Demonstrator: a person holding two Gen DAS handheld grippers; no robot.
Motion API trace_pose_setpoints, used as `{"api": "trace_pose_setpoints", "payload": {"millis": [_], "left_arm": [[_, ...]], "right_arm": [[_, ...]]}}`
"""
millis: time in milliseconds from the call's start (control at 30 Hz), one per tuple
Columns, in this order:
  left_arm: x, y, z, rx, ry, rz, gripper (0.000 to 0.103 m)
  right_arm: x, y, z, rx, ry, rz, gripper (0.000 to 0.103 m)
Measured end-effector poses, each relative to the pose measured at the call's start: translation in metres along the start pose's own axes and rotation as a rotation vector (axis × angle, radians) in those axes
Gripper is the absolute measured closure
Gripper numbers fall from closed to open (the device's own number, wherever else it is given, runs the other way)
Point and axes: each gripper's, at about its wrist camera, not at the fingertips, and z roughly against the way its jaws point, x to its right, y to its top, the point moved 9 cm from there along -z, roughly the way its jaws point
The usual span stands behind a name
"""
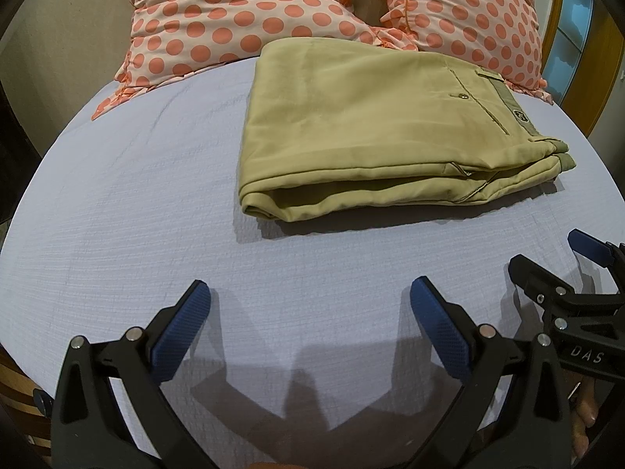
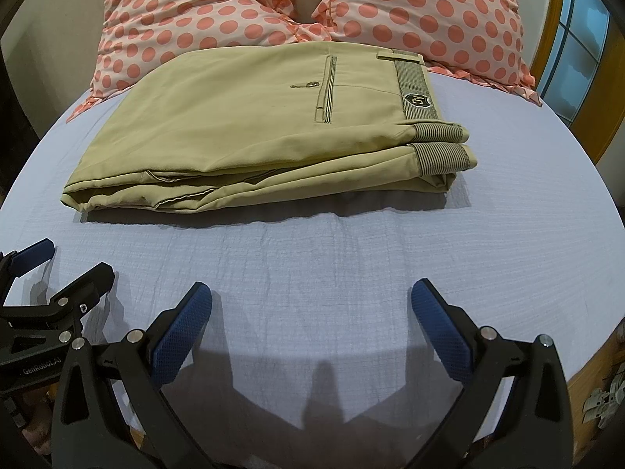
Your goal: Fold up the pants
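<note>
— What's under me?

— Bed (image 1: 117, 234), pale blue sheet. Two polka-dot pillows (image 1: 218, 15) at the head, their frilled edges just behind the pants.

— And the pants?

— Khaki pants (image 2: 242, 129) folded into a flat stack mid-bed, touching the sheet, striped waistband to the right, back pocket button up.

— My tongs?

— Left tongs (image 1: 310, 308) spread wide, holding nothing, hovering near the stack's front edge. Right tongs (image 2: 311, 308) likewise wide and empty. Whether either brushes the sheet, I can't tell.
</note>
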Motion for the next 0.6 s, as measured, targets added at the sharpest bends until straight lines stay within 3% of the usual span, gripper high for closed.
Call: {"api": "trace_pose_setpoints", "payload": {"millis": [600], "left_arm": [[-0.0017, 0.001, 0.0002, 0.007, 0.0, 0.0, 0.002]], "right_arm": [[-0.0002, 0.0001, 0.0002, 0.0, 0.001, 0.001, 0.001]]}}
